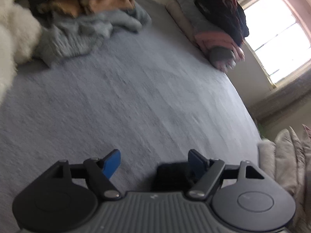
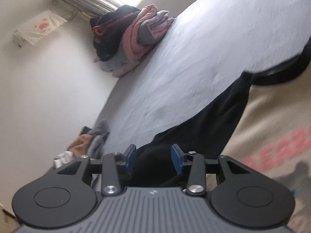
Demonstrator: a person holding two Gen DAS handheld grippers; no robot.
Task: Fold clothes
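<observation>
My left gripper [image 1: 154,162] is open above the grey bed sheet [image 1: 136,101]; a bit of black cloth [image 1: 171,176] shows just behind its right blue pad [image 1: 195,162]. My right gripper [image 2: 153,158] is open with a black garment [image 2: 204,124] lying between and beyond its fingers, draped over the bed's edge; I cannot tell if the pads touch it. A heap of unfolded clothes, grey knit [image 1: 81,33] and tan [image 1: 101,2], lies at the bed's far left. A stack of folded clothes [image 1: 215,25] sits at the far edge by the window, also in the right wrist view [image 2: 134,38].
A white fluffy blanket [image 1: 13,35] lies at the left edge. A window [image 1: 278,36] is at the right. A beige quilt [image 1: 287,155] lies at the bed's right. A beige cloth with red letters [image 2: 272,136] lies beside the black garment. A white wall [image 2: 48,89] borders the bed.
</observation>
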